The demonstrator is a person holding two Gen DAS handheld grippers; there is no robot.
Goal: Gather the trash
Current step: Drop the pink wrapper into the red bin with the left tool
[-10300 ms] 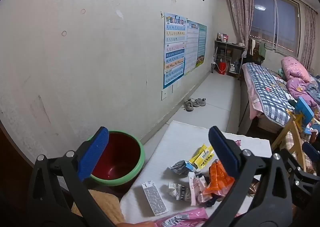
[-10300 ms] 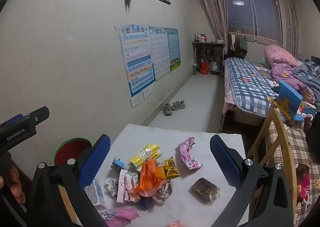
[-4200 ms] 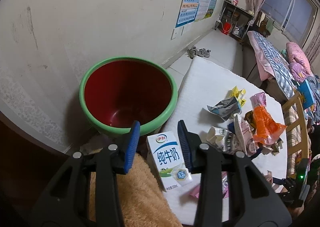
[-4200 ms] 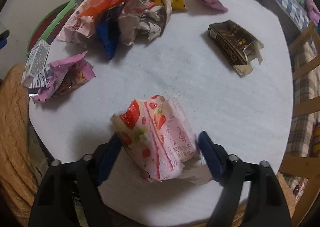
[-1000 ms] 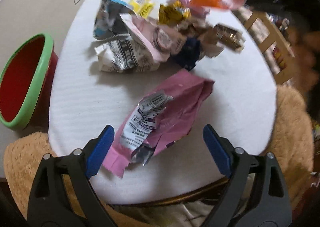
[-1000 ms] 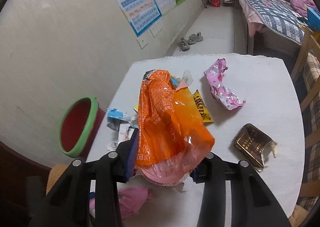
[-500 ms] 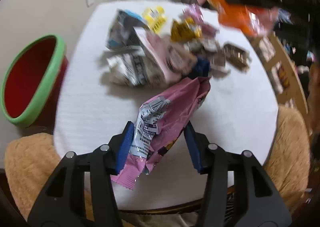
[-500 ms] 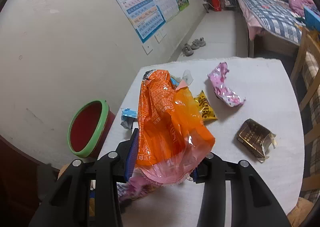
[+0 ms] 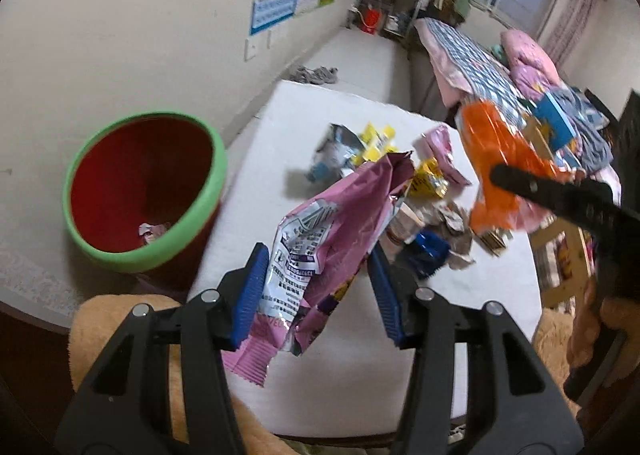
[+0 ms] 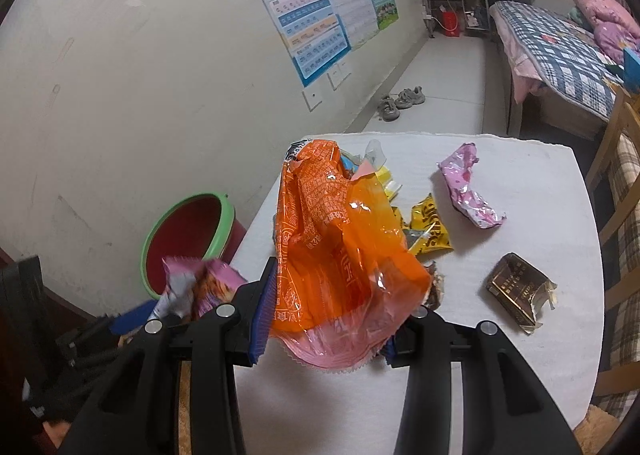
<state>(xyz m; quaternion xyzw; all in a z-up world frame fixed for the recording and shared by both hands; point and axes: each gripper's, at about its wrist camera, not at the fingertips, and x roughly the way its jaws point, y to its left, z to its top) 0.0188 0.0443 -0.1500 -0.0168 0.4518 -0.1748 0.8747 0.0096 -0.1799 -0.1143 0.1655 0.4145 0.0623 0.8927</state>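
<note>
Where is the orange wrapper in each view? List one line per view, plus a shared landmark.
Left wrist view: the orange wrapper is at upper right, above the table, partly behind the black arm of the right hand-held gripper.
Right wrist view: it fills the centre, clamped in the right hand-held gripper.
Shared landmark: the green-rimmed red bin, left of the table in both.

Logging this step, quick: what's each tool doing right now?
Left tool: closed on the pink wrapper.
Right tool: closed on the orange bag.
</note>
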